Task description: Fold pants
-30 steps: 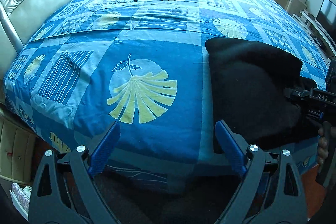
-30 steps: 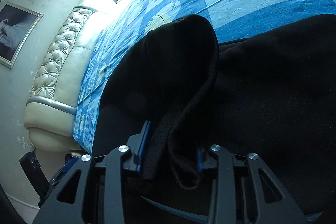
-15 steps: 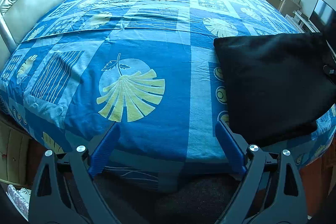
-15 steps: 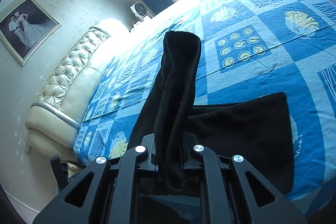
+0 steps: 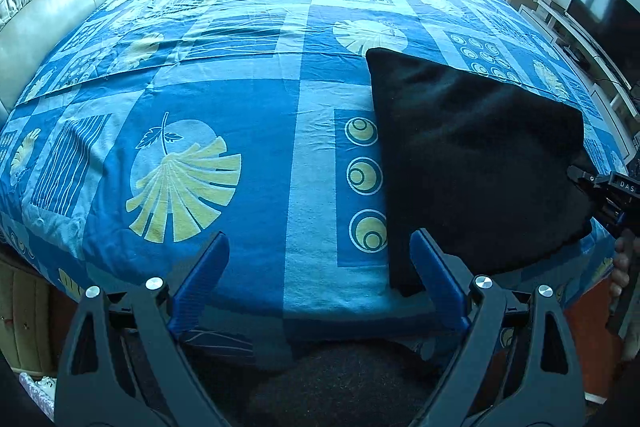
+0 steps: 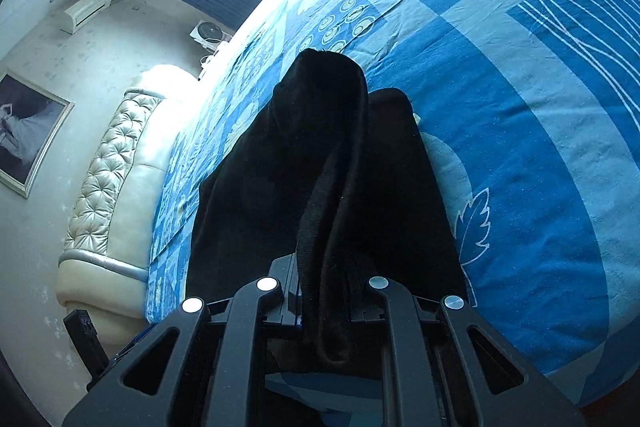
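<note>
Black fabric dominates both views: the pants (image 5: 476, 163) already lie as a compact folded slab near the front edge of the bed (image 5: 240, 99), toward its right-hand front corner, on the blue patterned cover. By my judgement the folding is well along, with at most one more fold or a final laying-down and smoothing left. At the slab's right side the right gripper (image 6: 324, 291) has its jaws nearly together, clamped on a bunched edge of the pants (image 6: 332, 187), having just been closing on it. Beside the slab's left edge the left gripper (image 5: 320, 283) hangs spread wide and empty over the bed's front edge, its right finger just next to the fabric.
</note>
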The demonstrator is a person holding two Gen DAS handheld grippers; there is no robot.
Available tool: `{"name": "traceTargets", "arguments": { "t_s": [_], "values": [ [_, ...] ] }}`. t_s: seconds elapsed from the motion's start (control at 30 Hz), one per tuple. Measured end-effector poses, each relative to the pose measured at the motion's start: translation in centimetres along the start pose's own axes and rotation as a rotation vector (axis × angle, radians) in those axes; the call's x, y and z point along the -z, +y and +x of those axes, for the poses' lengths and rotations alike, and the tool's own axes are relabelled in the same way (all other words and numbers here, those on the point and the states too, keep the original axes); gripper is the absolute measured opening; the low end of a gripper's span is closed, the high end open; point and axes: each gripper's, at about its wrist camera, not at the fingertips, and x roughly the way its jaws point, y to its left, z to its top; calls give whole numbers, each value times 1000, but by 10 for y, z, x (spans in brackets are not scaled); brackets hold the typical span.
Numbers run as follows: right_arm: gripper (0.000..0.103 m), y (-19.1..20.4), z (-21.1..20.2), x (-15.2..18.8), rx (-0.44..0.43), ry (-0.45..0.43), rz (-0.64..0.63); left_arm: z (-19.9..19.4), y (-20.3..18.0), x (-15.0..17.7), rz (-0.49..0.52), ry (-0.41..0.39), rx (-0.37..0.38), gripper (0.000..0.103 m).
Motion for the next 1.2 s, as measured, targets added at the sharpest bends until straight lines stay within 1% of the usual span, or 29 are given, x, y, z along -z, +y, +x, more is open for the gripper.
{"name": "traceTargets", "arguments": {
  "t_s": [0.23, 0.57, 0.8, 0.83, 0.87, 0.9, 0.93, 0.97, 1.0, 1.03, 1.1, 1.13, 1.2],
  "values": [
    [13, -10, 2, 3, -46, -1, 32, 7, -9, -2, 16, 13, 2, 92],
    [14, -17, -2, 4, -81, 1, 51, 12, -9, -2, 13, 25, -4, 92],
    [20, -27, -18, 5, -81, -2, 62, 15, -7, -1, 12, 31, 8, 92],
    [22, -28, -22, 5, -73, -6, 62, 15, -6, -1, 6, 36, 22, 92],
    [27, -30, -27, 5, -66, -10, 64, 16, -4, -2, -4, 44, 46, 92],
    [29, -33, -33, 5, -57, -16, 69, 18, -2, -3, -17, 57, 80, 92],
    [36, -35, -40, 5, -42, -27, 75, 20, 1, -3, -34, 72, 120, 92],
    [51, -37, -48, 5, -14, -43, 76, 21, 5, -4, -53, 85, 163, 92],
    [58, -38, -55, 5, 16, -59, 74, 22, 8, -5, -67, 93, 211, 92],
    [63, -39, -61, 5, 24, -69, 70, 24, 10, -7, -74, 100, 262, 92],
    [64, -44, -68, 5, -23, -74, 88, 29, 10, -10, -67, 123, 365, 92],
    [67, -46, -69, 7, -53, -76, 107, 33, 9, -11, -62, 136, 405, 92],
    [69, -49, -67, 9, -106, -67, 138, 39, 6, -12, -55, 150, 445, 92]
  ]
}}
